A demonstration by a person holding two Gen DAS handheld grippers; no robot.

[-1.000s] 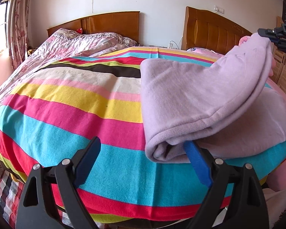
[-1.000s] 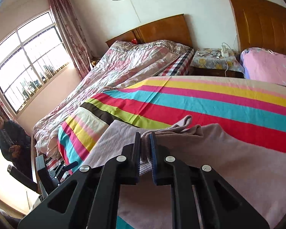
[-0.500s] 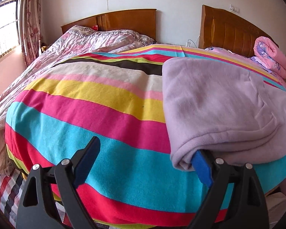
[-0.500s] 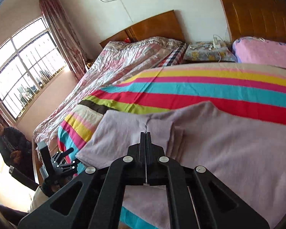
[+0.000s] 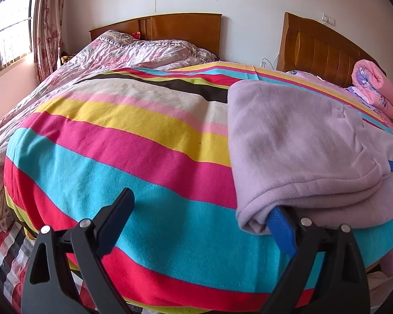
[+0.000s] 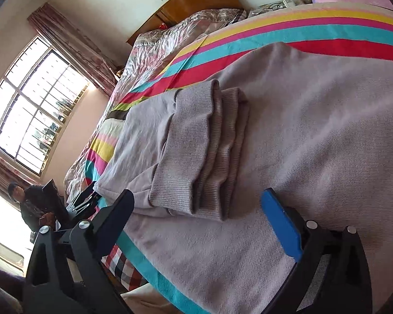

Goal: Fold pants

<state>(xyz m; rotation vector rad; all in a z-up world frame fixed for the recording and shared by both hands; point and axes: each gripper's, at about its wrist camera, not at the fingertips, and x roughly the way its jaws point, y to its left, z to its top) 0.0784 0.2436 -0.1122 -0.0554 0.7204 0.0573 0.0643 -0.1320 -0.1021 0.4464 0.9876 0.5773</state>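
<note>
1. Covering the bed: a broad multicolour striped fleece blanket (image 5: 123,136) (cyan, magenta, yellow, red, black bands), spread flat; a second bed with a crumpled pale floral quilt (image 5: 133,52) sits beside it toward the window
2. Pale lilac fleece pants (image 6: 288,136) lie on the striped blanket's right part, near its front edge, folded over on themselves; ribbed cuffs (image 6: 204,151) stacked on top of the lower layer
3. Left gripper (image 5: 196,217): black jaws spread wide, nothing pinched; its blue-padded finger (image 5: 280,225) is tucked into the fold at the pants' near corner, the other finger hangs over bare blanket
4. Right gripper (image 6: 196,209): jaws opening, cuffs lie just ahead between the fingers, pads clear of the fabric
5. Rolled pink floral quilt (image 5: 374,86) at the far headboard
6. Person in dark clothes (image 6: 31,206) by the window, small in the right wrist view
</note>
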